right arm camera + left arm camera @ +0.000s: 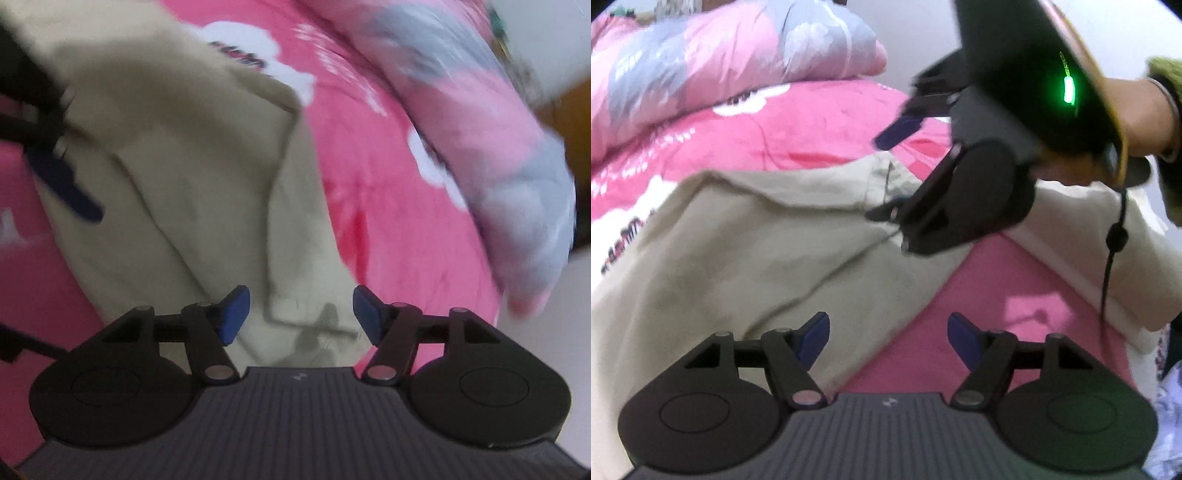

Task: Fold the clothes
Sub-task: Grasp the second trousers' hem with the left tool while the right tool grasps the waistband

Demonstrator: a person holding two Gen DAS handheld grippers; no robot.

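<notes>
since the beige garment lies spread on the pink bed sheet, and both the left hand-held gripper and right hand-held gripper gape empty (blurred), pinch one edge squarely before lifting.

Each tool has a ribbed grey body with a small pale mark at its centre, two round black discs at the sides, black linkage arms with silver pins, and blue pads. The left tool fills its view's six o'clock; the right tool, at two o'clock, shows a green light, a black cable, and an olive fuzzy sleeve.
</notes>
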